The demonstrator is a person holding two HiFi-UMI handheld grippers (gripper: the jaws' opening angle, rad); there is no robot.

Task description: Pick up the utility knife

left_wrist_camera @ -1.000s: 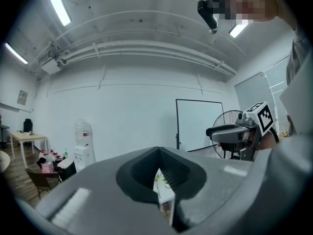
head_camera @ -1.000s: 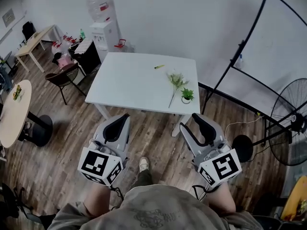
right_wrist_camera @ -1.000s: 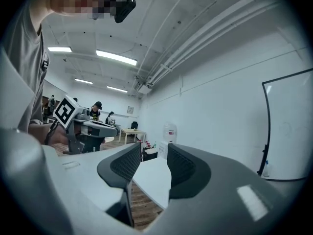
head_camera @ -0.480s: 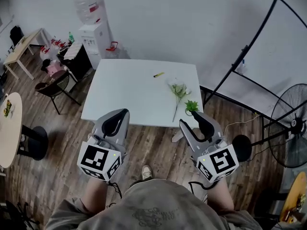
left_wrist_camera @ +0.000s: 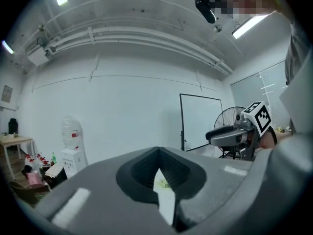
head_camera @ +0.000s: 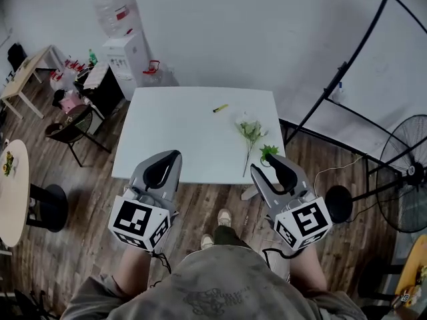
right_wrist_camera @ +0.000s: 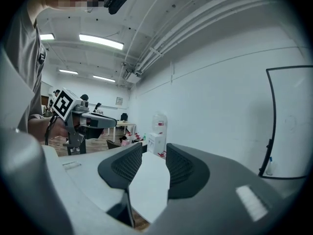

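Utility knife point(head_camera: 221, 108) far; left gripper point(head_camera: 175, 155) held level.

**Furnishings Around a White Table**

A white table point(head_camera: 180, 145) is seen on a wood-plank floor point(head_camera: 200, 209). A loose flower sprig point(head_camera: 250, 131) is laid near the table's right edge. A small potted plant point(head_camera: 268, 153) is set just beside the stem's end, at the near right corner. A water dispenser point(head_camera: 127, 62) topped by 1 bottle is placed against the wall, beyond the far left corner. A dark chair point(head_camera: 70, 122) is found to the left, with a wooden desk point(head_camera: 23, 75) farther back. A black-framed board point(head_camera: 390, 75) and a standing fan point(head_camera: 408, 173) are seen at the right. A round table point(head_camera: 12, 192) is cut off by the left edge.
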